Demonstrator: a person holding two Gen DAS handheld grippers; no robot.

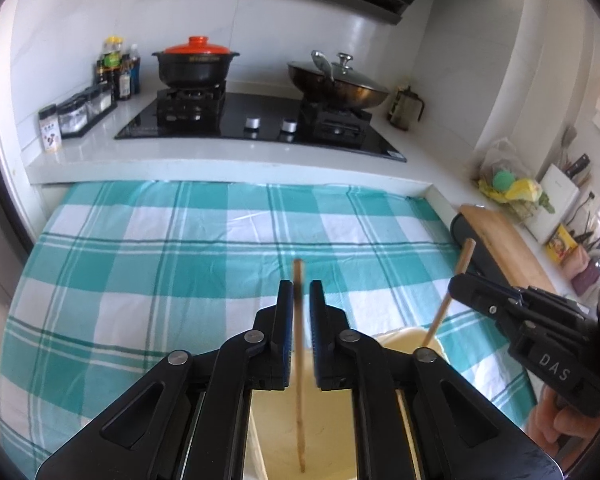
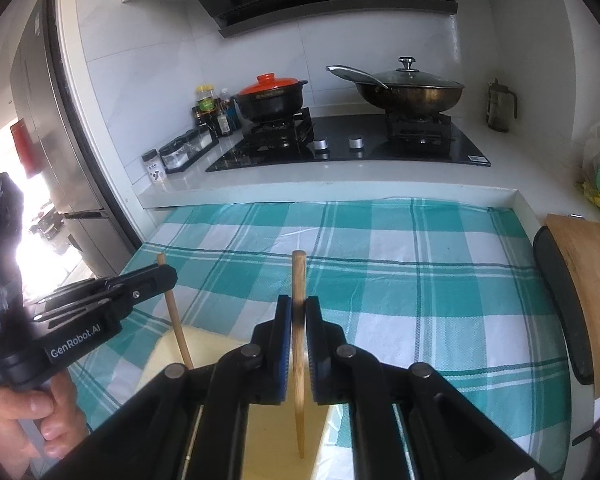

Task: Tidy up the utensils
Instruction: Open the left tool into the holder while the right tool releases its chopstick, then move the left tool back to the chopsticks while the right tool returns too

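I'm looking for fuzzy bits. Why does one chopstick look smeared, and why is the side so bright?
Left wrist view: the chopstick between the jaws is motion-blurred and the counter edge bows from the fisheye. Right wrist view: the chopstick is sharper, with washed-out glare at the left edge.

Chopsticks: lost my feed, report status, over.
Left gripper open around one chopstick. Right gripper shut on other chopstick. Both tips over cream container. Nothing blocking.
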